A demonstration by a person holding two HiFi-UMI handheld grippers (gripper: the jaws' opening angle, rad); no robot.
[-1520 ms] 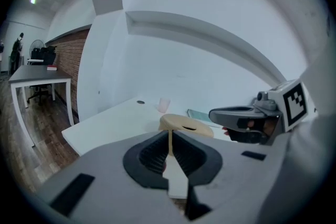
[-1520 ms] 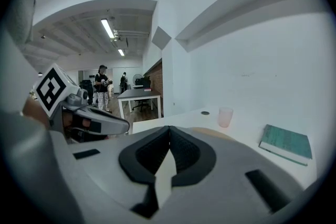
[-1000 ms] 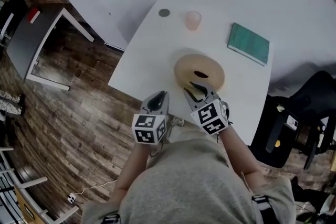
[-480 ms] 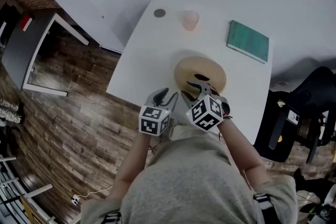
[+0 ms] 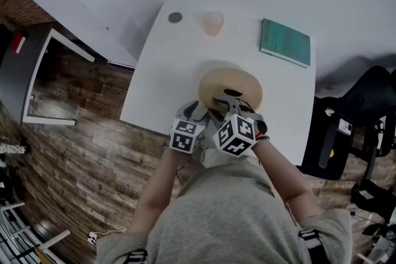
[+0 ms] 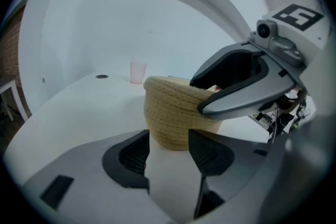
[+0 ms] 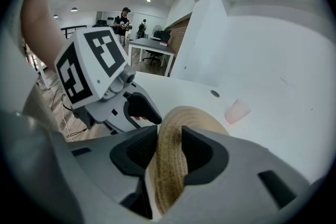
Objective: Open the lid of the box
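A round woven straw box point(image 5: 238, 85) with its lid on sits on the white table point(image 5: 158, 74). My left gripper point(image 5: 199, 110) is at the box's near left side. Its jaws are opening, and the box's wall point(image 6: 176, 113) stands just ahead of the tips, with neither pad touching it. My right gripper point(image 5: 226, 103) reaches over the box's near edge. In the right gripper view the woven rim point(image 7: 172, 165) runs between the spread pads of that gripper point(image 7: 168, 150). I see no firm pinch on it.
A pink cup point(image 5: 213, 23) and a small dark disc point(image 5: 176, 18) stand at the table's far side, and a green book point(image 5: 284, 42) lies at the far right. A black chair point(image 5: 346, 127) stands right of the table. Wooden floor lies to the left.
Both grippers have moved forward up to the box. The left jaws have gone from shut to wide apart, and the right jaws have spread a little around the rim.
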